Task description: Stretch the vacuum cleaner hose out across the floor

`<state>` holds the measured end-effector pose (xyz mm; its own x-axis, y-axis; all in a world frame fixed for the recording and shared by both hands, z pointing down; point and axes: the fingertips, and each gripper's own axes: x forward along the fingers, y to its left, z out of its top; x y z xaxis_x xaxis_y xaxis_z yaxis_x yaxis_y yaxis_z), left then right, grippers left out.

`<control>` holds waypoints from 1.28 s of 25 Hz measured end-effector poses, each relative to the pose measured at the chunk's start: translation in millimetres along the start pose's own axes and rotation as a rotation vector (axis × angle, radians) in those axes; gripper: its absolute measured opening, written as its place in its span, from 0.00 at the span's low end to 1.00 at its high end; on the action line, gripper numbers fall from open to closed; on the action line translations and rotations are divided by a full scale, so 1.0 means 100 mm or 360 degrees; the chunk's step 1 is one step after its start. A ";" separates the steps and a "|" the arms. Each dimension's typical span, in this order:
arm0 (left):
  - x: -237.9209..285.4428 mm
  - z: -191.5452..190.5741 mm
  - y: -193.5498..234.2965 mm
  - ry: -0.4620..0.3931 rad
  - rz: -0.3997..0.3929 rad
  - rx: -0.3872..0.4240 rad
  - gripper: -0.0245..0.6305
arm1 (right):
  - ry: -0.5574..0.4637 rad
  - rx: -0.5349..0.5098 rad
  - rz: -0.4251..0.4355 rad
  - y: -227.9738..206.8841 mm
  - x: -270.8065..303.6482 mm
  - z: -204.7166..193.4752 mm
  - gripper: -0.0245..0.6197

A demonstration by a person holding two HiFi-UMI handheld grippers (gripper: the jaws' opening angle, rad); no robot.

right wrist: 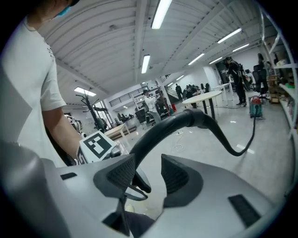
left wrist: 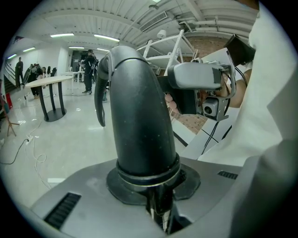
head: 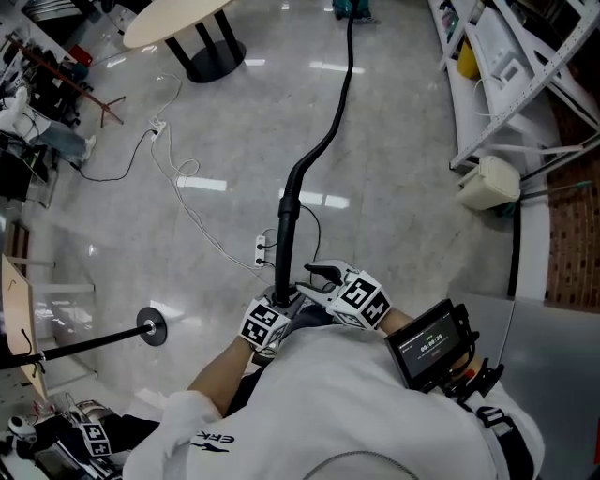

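Black hose (head: 289, 225) in left gripper (head: 280, 302)

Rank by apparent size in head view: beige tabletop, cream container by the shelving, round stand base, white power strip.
1. beige tabletop, largest even though the frame crops it
2. cream container
3. round stand base
4. white power strip, smallest

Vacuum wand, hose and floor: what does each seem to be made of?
Wand: probably rigid black plastic, smooth with a dull sheen and fine specks.
Hose: flexible black plastic or rubber, since it bends in a long curve; any ribbing is too small to tell.
Floor: polished grey stone or coated concrete, glossy, with bright mirror-like reflections.
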<state>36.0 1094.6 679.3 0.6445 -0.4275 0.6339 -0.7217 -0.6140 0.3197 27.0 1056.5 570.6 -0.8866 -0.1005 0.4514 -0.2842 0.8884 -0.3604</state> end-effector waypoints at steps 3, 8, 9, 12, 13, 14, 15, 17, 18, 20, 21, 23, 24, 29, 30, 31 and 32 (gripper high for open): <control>0.02 0.03 0.02 0.0006 0.0004 -0.0006 0.14 | 0.0024 0.0006 -0.0169 -0.21 -0.03 -0.01 0.30; 0.05 0.11 0.04 -0.0007 0.0011 0.0007 0.14 | 0.0022 0.0024 -0.0381 -0.46 -0.09 0.01 0.12; 0.05 0.12 0.04 -0.0012 0.0011 0.0007 0.14 | 0.0021 0.0030 -0.0409 -0.50 -0.10 0.01 0.09; 0.07 0.14 0.04 -0.0018 0.0010 0.0018 0.14 | 0.0032 0.0050 -0.0477 -0.60 -0.12 -0.01 0.04; 0.07 0.13 0.04 -0.0015 0.0008 0.0024 0.14 | 0.0036 0.0065 -0.0488 -0.63 -0.13 -0.02 0.04; 0.08 0.13 0.05 -0.0011 0.0006 0.0030 0.14 | 0.0040 0.0081 -0.0497 -0.65 -0.13 -0.04 0.04; 0.08 0.13 0.05 -0.0007 0.0003 0.0035 0.14 | 0.0043 0.0095 -0.0507 -0.68 -0.13 -0.05 0.04; 0.09 0.14 0.05 -0.0007 -0.0002 0.0041 0.14 | 0.0050 0.0109 -0.0527 -0.72 -0.14 -0.05 0.04; 0.09 0.15 0.06 -0.0008 -0.0003 0.0041 0.14 | 0.0054 0.0111 -0.0534 -0.73 -0.14 -0.06 0.04; 0.08 0.16 0.05 -0.0012 0.0000 0.0039 0.14 | 0.0067 0.0111 -0.0544 -0.74 -0.15 -0.06 0.04; 0.07 0.16 0.05 -0.0014 0.0002 0.0037 0.14 | 0.0073 0.0110 -0.0549 -0.73 -0.16 -0.07 0.04; 0.05 0.18 0.05 -0.0020 0.0007 0.0031 0.14 | 0.0086 0.0111 -0.0556 -0.72 -0.17 -0.07 0.04; 0.04 0.19 0.05 -0.0023 0.0008 0.0029 0.14 | 0.0093 0.0112 -0.0559 -0.72 -0.17 -0.07 0.04; 0.05 0.20 0.11 -0.0032 0.0015 0.0023 0.14 | 0.0118 0.0085 -0.0569 -0.76 -0.13 -0.08 0.04; 0.05 0.21 0.12 -0.0032 0.0015 0.0022 0.14 | 0.0117 0.0081 -0.0570 -0.76 -0.13 -0.07 0.04; 0.05 0.21 0.12 -0.0032 0.0015 0.0023 0.14 | 0.0116 0.0078 -0.0571 -0.77 -0.13 -0.05 0.04; 0.05 0.22 0.13 -0.0032 0.0014 0.0024 0.14 | 0.0114 0.0076 -0.0572 -0.77 -0.12 -0.04 0.04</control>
<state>35.4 1070.5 671.3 0.6432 -0.4459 0.6225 -0.7236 -0.6198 0.3037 61.5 991.5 596.2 -0.6997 -0.3692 0.6116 -0.5910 0.7802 -0.2051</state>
